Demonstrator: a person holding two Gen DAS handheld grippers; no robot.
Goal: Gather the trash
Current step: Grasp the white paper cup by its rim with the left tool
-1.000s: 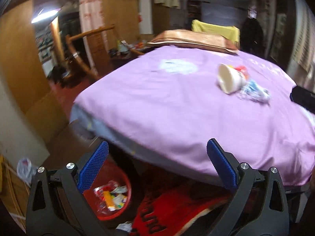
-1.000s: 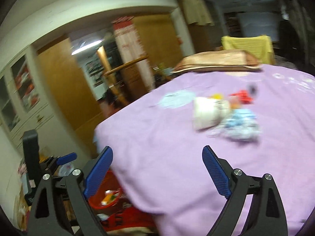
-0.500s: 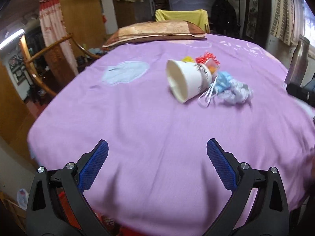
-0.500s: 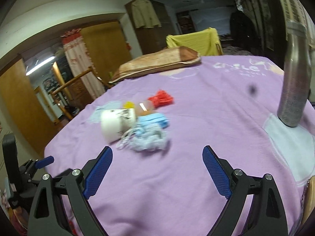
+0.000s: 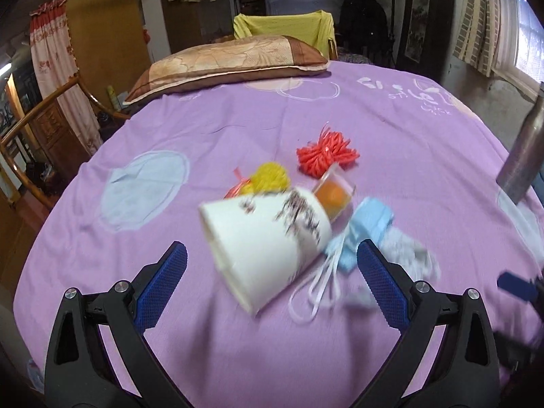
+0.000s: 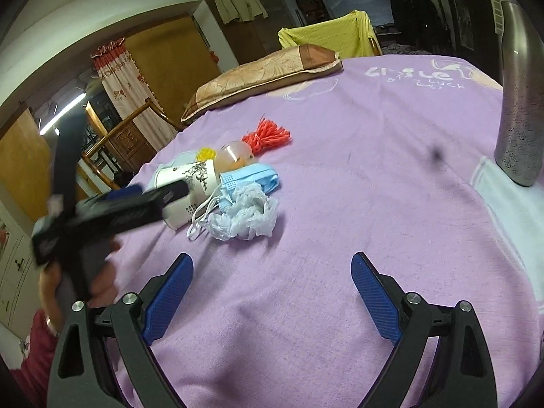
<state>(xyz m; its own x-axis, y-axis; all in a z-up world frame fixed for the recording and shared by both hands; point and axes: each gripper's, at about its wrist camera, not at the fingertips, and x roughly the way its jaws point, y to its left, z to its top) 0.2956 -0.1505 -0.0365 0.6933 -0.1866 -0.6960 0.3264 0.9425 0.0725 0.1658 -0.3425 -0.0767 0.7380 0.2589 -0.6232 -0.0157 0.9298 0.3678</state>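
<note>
A pile of trash lies on the purple bedsheet (image 5: pixel 136 306). A white paper cup (image 5: pixel 261 241) lies on its side, mouth toward me. Around it are a blue face mask (image 5: pixel 369 227), a crumpled pale plastic bag (image 6: pixel 243 216), a clear plastic cup with something orange inside (image 5: pixel 335 193), a yellow pompom (image 5: pixel 270 176) and red string (image 5: pixel 326 154). My left gripper (image 5: pixel 272 287) is open, the paper cup just ahead between its fingers. It also shows blurred in the right wrist view (image 6: pixel 112 210), beside the cup (image 6: pixel 190 187). My right gripper (image 6: pixel 272 301) is open and empty over bare sheet.
A tall grey metal bottle (image 6: pixel 520 102) stands on the bed at the right. A brown pillow (image 5: pixel 224 63) lies at the head of the bed, with a yellow-draped chair (image 5: pixel 282 23) behind. A wooden chair (image 5: pixel 37 119) stands left of the bed.
Both grippers have swung up from the bed's edge and moved in over the sheet. The left gripper has closed in on the paper cup. The red bin below has gone out of view.
</note>
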